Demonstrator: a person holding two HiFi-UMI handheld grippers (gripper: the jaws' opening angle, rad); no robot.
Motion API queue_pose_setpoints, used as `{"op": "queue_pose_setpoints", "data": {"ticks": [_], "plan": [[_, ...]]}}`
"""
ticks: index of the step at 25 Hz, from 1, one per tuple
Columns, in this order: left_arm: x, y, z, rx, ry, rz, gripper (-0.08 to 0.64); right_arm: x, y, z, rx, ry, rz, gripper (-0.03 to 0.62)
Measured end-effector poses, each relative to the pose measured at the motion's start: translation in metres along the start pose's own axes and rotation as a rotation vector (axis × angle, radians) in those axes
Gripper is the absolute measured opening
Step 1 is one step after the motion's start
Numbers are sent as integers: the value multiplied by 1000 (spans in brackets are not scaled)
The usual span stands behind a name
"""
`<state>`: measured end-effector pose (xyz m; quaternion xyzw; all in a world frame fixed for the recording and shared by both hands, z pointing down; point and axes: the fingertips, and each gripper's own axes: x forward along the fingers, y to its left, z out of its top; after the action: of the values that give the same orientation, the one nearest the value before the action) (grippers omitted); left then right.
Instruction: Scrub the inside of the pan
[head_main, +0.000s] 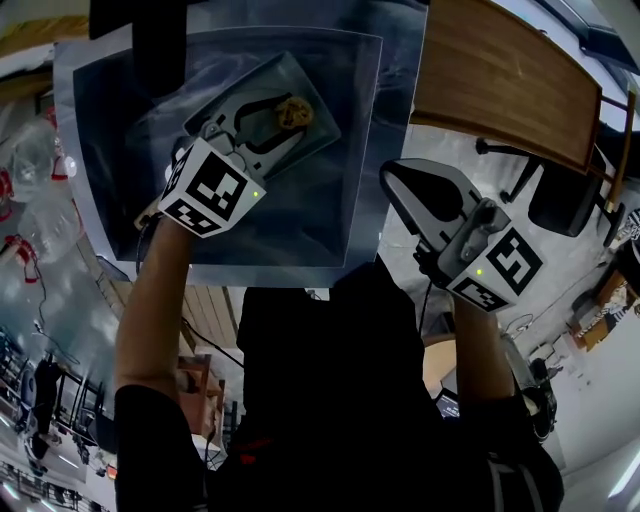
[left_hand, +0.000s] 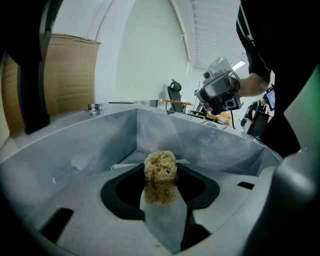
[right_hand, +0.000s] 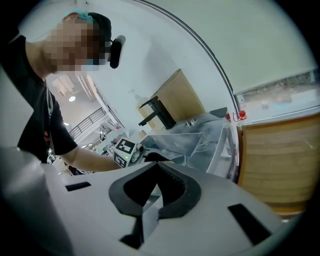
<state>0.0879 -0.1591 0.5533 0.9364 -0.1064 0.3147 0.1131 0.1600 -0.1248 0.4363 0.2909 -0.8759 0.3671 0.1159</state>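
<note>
Left gripper is pinching a scrubber inside the pan.
The tan, fibrous scrubber is sitting between the left gripper's tips, low over the square metal pan's floor, though whether it is actually touching the metal is hard to tell from these angles. The right gripper is hanging off to the pan's right side with its jaws pressed together on nothing, well apart from the rim. With nothing bracing the pan, a firm stroke is likely to push it across the table. Only the tips are gripping the soft scrubber, so pressing down hard could squeeze it out sideways.
</note>
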Motion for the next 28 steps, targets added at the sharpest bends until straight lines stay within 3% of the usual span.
{"op": "queue_pose_setpoints", "data": {"ticks": [12, 22, 28], "plan": [[-23, -10, -9, 33, 33, 12, 190, 4, 18, -3, -10, 5, 19, 5], [-71, -44, -50, 94, 107, -60, 190, 34, 61, -13, -34, 28, 67, 5], [-82, -56, -62, 85, 119, -91, 190, 43, 75, -18, -42, 37, 75, 5]]}}
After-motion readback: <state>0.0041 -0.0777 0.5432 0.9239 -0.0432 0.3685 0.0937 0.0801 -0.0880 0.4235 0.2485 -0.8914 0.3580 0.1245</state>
